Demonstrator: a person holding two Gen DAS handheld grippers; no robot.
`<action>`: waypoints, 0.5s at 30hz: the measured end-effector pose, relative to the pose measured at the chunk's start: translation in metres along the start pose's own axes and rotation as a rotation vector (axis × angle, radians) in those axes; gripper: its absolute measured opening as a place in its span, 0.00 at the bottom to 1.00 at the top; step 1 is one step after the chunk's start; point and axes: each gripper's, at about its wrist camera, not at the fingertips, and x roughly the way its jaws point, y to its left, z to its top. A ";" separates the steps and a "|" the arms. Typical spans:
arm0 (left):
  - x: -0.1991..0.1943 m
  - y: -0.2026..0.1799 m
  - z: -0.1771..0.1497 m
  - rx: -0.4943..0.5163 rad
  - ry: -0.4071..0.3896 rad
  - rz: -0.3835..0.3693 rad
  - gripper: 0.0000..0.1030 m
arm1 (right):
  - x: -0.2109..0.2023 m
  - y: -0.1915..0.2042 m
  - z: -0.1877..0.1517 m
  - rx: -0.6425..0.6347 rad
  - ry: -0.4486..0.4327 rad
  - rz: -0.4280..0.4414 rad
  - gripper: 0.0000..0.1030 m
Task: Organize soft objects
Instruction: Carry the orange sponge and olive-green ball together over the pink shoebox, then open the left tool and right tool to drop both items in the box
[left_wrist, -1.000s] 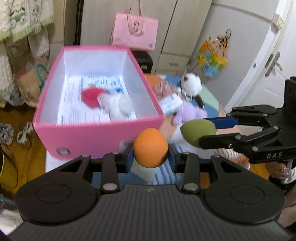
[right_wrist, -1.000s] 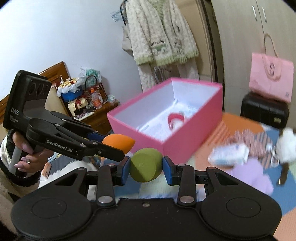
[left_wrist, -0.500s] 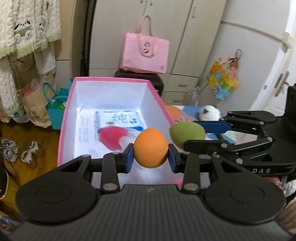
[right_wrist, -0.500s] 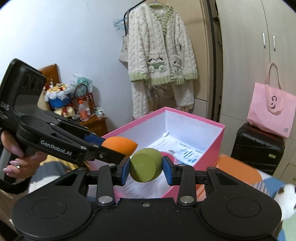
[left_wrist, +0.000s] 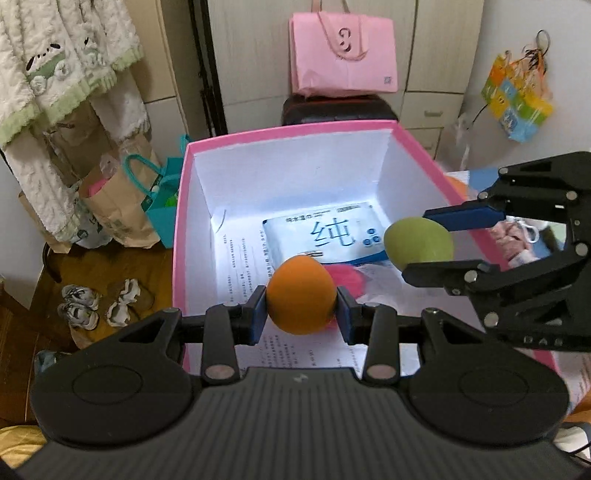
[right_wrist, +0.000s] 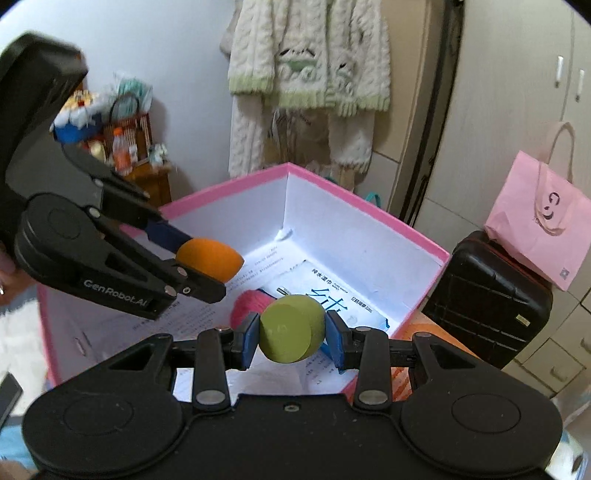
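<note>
Orange foam fills the gap between the blue pads of the left hand-held gripper (left_wrist: 301, 308): its jaws are nearly closed and pinch an egg-shaped orange sponge (left_wrist: 301, 295) on both sides. This hand-held gripper tilts steeply downward over the near end of the pink box (left_wrist: 177, 236), so the sponge hangs above the box's white interior, clear of the floor of the box. Seen from the right wrist view, the same left tool reaches in from the left, slanting down, with the sponge's pointed end aimed toward the middle of the box.

Just to the right, the right hand-held gripper (right_wrist: 291, 334) also slopes downward, its jaws partly closed and pressed against a green sponge (right_wrist: 290, 328) whose flat cut face looks back at the camera. It hangs over the near right part of the box. In the left wrist view the right tool enters from the right edge with one finger above the sponge and one below.

Inside the box lie a white and blue packet (left_wrist: 332, 236) with printed characters, a pink puff (right_wrist: 251, 304) and printed paper sheets (left_wrist: 240, 266). Beyond the far wall, a pink bag (left_wrist: 343, 55) sits on a black suitcase (right_wrist: 484, 291).
</note>
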 end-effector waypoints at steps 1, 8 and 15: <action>0.002 0.001 0.001 0.002 0.004 0.008 0.37 | 0.002 0.001 0.000 -0.011 0.009 -0.001 0.42; 0.007 0.004 0.005 -0.018 -0.002 0.016 0.39 | 0.020 0.005 0.004 -0.025 0.047 -0.043 0.45; -0.005 0.000 0.000 -0.035 -0.036 -0.005 0.40 | 0.018 0.004 -0.003 0.028 0.008 -0.049 0.49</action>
